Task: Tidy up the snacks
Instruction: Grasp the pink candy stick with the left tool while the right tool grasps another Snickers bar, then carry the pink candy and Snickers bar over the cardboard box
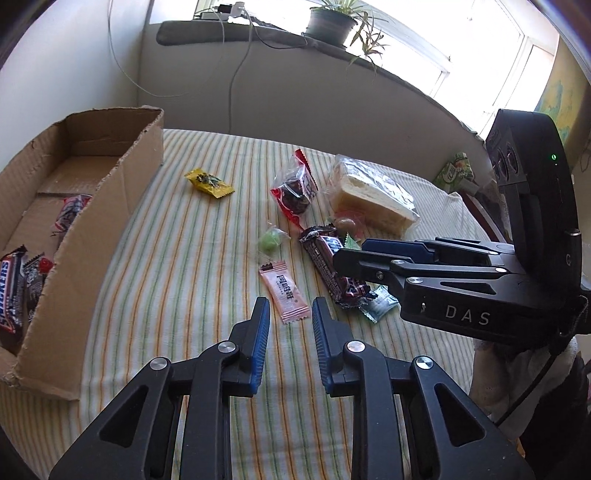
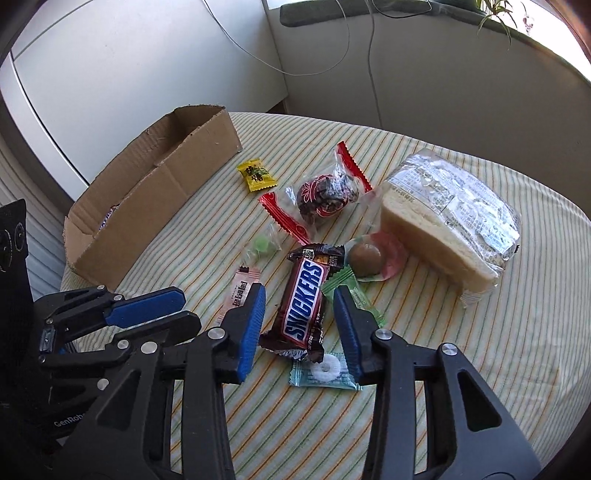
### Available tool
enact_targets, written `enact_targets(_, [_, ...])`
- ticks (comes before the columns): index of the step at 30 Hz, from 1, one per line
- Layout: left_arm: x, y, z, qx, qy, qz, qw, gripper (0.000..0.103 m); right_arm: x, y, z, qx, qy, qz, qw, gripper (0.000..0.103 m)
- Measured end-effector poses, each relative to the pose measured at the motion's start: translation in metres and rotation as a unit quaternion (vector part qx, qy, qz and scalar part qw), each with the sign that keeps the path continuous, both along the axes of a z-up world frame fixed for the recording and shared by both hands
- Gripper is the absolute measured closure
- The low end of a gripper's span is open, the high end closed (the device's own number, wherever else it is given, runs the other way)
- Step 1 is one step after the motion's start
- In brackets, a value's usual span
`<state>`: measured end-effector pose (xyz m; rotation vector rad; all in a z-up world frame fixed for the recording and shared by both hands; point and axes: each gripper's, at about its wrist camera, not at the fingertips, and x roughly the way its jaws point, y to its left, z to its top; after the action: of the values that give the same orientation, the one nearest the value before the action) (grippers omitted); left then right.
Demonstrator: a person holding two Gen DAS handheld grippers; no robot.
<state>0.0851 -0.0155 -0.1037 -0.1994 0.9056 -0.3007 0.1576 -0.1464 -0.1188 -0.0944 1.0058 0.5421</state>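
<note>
**Right gripper spread around the Snickers bar**

Over the striped table (image 2: pixel 424 369) now, with the Snickers bar (image 2: pixel 303 302) as the anchor. Lying flat on the cloth, label up, straddled by the right gripper (image 2: pixel 300 301): jaws spread wide, one blue pad on each side of the wrapper, neither clearly touching it. Nothing grasped yet.

Just left of the bar, a pink sachet (image 2: pixel 240 291), partly hidden behind the left finger. Under the bar's near end, a pale green packet with a white ring mint (image 2: pixel 325 371). Tucked against the bar's right edge, a green wrapper (image 2: pixel 351 291). Just beyond the bar's far end, a brown round sweet (image 2: pixel 365 258) in clear wrap; to the far left of that end, a small green candy (image 2: pixel 263 246). Further back from the bar, a red-edged bag with a dark cake (image 2: pixel 325 192), and past that a yellow candy (image 2: pixel 256 174). Well to the right of the bar, wrapped sandwich bread (image 2: pixel 450 218).

Far left of the bar, the cardboard box (image 1: pixel 122 206), open-topped, with more Snickers bars (image 1: pixel 11 291) already lying inside.

Left gripper (image 1: pixel 290 314) released too, jaws apart, empty, hovering just short of the pink sachet, left of the bar. Potted plant (image 1: pixel 330 22) up on the sill behind.
</note>
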Motion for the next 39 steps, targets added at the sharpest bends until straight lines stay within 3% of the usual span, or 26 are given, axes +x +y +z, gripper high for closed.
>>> enact_targets(17, [0.020, -0.012, -0.019, 0.039, 0.015, -0.005, 0.9991, 0.081, 0.021, 0.021, -0.021, -0.033, 0.019, 0.015, 0.999, 0.063])
enact_targets(23, [0.025, -0.020, -0.021, 0.057, 0.010, -0.008, 0.9983, 0.081, 0.027, 0.021, -0.022, -0.037, 0.022, 0.010, 0.999, 0.072])
enact_targets(31, [0.027, -0.036, -0.022, 0.112, -0.006, -0.030, 0.9933, 0.081, 0.023, 0.015, -0.021, -0.041, 0.020, 0.004, 0.999, 0.073])
enact_targets(32, [0.026, -0.036, -0.022, 0.113, -0.008, -0.032, 0.9930, 0.082, 0.023, 0.014, -0.021, -0.039, 0.020, 0.002, 0.999, 0.073])
enact_targets(33, [0.026, -0.036, -0.023, 0.116, -0.010, -0.032, 0.9927, 0.091, 0.023, 0.013, -0.021, -0.038, 0.020, 0.000, 0.999, 0.073])
enact_targets(39, [0.023, -0.020, -0.021, 0.065, -0.004, -0.017, 0.9977, 0.098, 0.019, 0.011, -0.019, -0.035, 0.016, -0.005, 0.999, 0.073])
